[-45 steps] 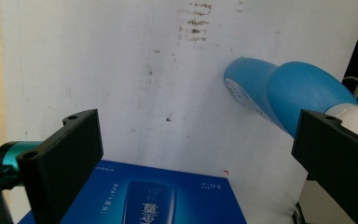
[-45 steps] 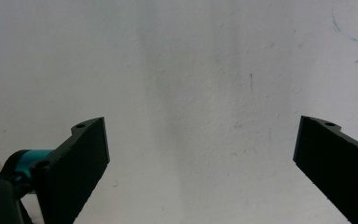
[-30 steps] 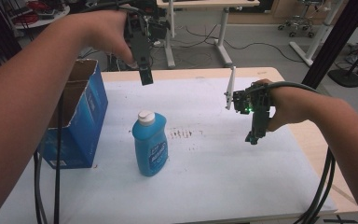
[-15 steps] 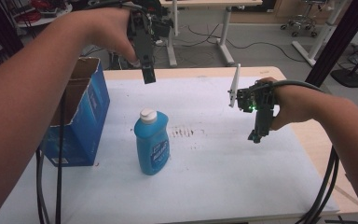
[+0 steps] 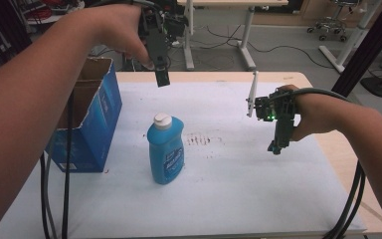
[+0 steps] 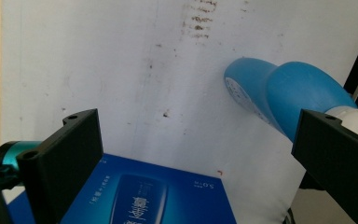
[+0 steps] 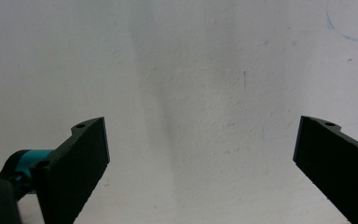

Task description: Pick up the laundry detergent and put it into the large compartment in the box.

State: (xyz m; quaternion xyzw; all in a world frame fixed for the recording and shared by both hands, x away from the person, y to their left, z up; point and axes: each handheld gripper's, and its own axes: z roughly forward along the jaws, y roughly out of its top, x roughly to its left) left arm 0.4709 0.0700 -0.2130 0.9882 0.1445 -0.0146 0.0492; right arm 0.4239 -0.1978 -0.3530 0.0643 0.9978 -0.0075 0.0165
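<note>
The left claw (image 5: pixel 162 78) is held up high at 12 o'clock, wide open. The right claw (image 5: pixel 275 147) hangs low at 3 o'clock, also wide open.

Place: lab or workshop room
Work surface: table (image 5: pixel 328 149) with wooden edges under a stained white cover
Beyond far edge: height-adjustable desk legs (image 5: pixel 246 37), loose floor cables (image 5: pixel 278 47), wheeled office chair (image 5: pixel 335 17)
Right corner: black frame post (image 5: pixel 368 45)

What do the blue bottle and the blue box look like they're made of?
The bottle looks like smooth, slightly glossy blue plastic with a white cap and a printed label. The box appears to be printed cardboard: its open top shows a brown, torn-looking edge.
</note>
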